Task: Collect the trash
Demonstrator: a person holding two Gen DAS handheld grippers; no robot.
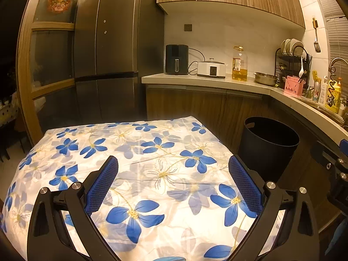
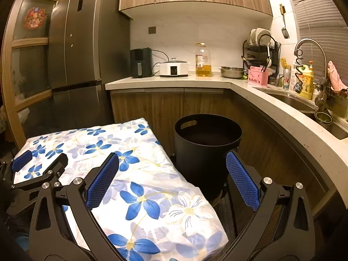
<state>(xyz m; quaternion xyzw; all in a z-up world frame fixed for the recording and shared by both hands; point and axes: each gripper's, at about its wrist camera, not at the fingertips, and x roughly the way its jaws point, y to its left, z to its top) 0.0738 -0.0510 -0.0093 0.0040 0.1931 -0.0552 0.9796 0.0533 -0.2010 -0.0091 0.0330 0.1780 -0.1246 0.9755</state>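
A table draped in a white cloth with blue flowers (image 1: 152, 163) (image 2: 134, 174) fills the foreground of both views; no loose trash shows on it. A round black bin (image 1: 269, 145) (image 2: 206, 145) stands on the floor just right of the table, by the cabinets. My left gripper (image 1: 174, 163) hovers open over the middle of the cloth with nothing between its blue pads. My right gripper (image 2: 173, 161) hangs open over the table's right edge, one finger over the cloth and the other in front of the bin. The left gripper (image 2: 39, 163) also shows at the left of the right wrist view.
A tall dark fridge (image 1: 108, 43) stands behind the table. The L-shaped counter (image 2: 174, 80) carries an air fryer (image 1: 176, 59), a white cooker (image 1: 211, 68), an oil bottle (image 1: 239, 65), a steel bowl (image 2: 231, 72), a dish rack (image 2: 261, 47) and a sink (image 2: 304, 104) with a tap.
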